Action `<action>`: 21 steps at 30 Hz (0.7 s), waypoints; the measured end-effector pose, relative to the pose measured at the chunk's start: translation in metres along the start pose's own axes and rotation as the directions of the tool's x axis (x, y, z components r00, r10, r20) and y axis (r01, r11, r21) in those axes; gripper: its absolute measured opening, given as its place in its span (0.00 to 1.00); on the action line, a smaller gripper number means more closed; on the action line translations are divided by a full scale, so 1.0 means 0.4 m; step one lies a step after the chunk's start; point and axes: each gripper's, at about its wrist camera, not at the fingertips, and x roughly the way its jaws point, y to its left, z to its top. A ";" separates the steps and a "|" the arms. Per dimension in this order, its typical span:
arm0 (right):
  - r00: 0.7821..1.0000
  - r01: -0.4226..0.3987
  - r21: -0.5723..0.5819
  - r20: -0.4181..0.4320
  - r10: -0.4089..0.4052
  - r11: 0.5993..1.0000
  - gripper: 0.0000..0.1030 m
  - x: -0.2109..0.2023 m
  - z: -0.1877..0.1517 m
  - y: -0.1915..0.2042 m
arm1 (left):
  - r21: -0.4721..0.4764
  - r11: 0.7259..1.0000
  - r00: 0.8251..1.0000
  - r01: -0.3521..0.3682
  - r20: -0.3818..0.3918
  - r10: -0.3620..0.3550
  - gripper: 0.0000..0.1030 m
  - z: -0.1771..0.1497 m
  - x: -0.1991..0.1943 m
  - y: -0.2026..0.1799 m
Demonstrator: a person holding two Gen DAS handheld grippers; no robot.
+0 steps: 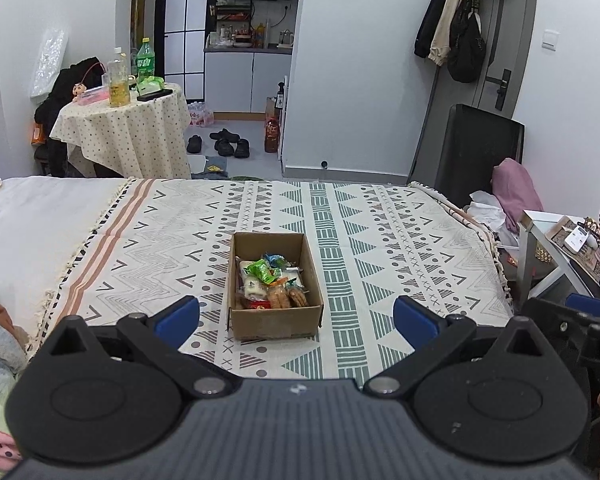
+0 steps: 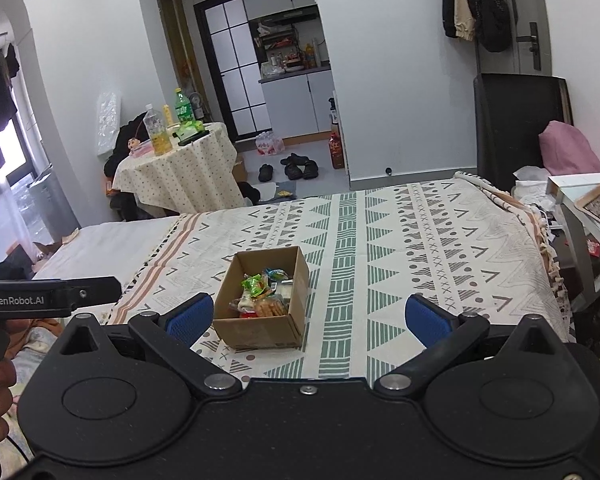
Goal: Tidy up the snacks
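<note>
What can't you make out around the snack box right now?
- Lower snacks in the cardboard box: buried under the top packets and its near wall, both views.
- Packet labels: too small to read.
- Left gripper body in the right wrist view: cut off by the left edge.
- Right gripper: open, empty.

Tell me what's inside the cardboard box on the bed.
The cardboard box holds wrapped snacks: green packets, a blue packet and biscuit packs. Whatever lies beneath that pile is covered.
</note>
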 end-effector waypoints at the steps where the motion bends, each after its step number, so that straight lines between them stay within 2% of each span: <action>1: 1.000 0.000 0.003 0.004 0.000 1.000 1.00 -0.006 -0.002 -0.002 | 0.000 1.000 1.000 0.000 0.003 0.000 1.00 -0.002 -0.005 0.000; 21: 1.000 0.001 -0.026 0.008 0.000 1.000 1.00 -0.026 -0.003 0.025 | 0.011 1.000 1.000 0.003 0.022 -0.003 1.00 -0.007 -0.037 0.009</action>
